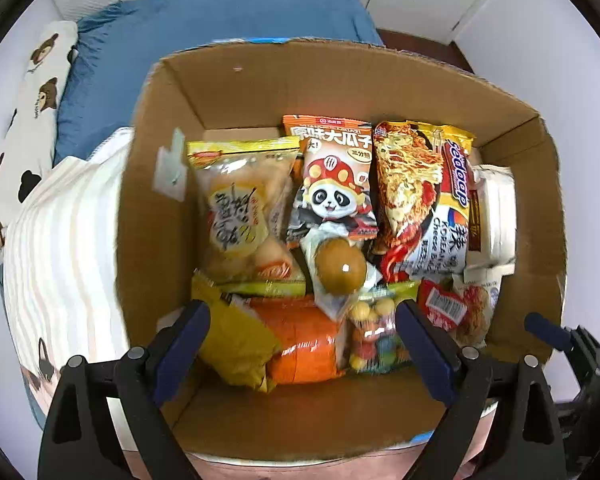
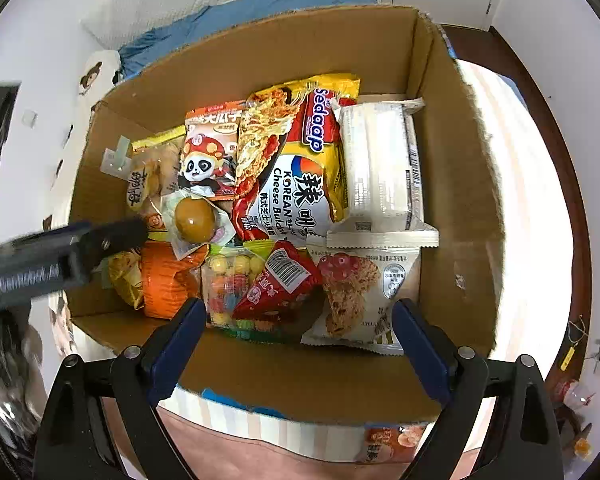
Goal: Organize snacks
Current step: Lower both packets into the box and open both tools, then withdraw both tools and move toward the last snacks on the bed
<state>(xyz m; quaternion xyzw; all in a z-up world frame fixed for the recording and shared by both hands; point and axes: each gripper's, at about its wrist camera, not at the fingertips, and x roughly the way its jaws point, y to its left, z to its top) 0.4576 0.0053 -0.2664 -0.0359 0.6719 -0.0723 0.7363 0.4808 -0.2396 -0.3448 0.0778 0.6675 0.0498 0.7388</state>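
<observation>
An open cardboard box [image 1: 340, 80] holds several snacks. Along its back lie a yellow bread bag [image 1: 240, 200], a panda seed pack [image 1: 332, 184], a Sedaap noodle packet [image 2: 296, 160] and a white cracker pack [image 2: 380, 160]. A brown egg packet [image 1: 340, 268] rests on top in the middle. My left gripper [image 1: 303, 308] hangs open above an orange packet [image 1: 304, 344] and a bag of candy balls [image 1: 372, 336]. My right gripper [image 2: 299, 306] stands open above a red triangular packet [image 2: 280, 280] and a cookie packet [image 2: 360, 292]. Nothing sits between either pair of fingers.
The box rests on striped bedding [image 1: 68, 220], with a blue pillow [image 1: 220, 20] behind it and bear-print fabric [image 1: 40, 72] to the left. Another snack packet [image 2: 392, 440] peeks out under the box's near edge. Dark wooden floor [image 2: 500, 48] lies to the right.
</observation>
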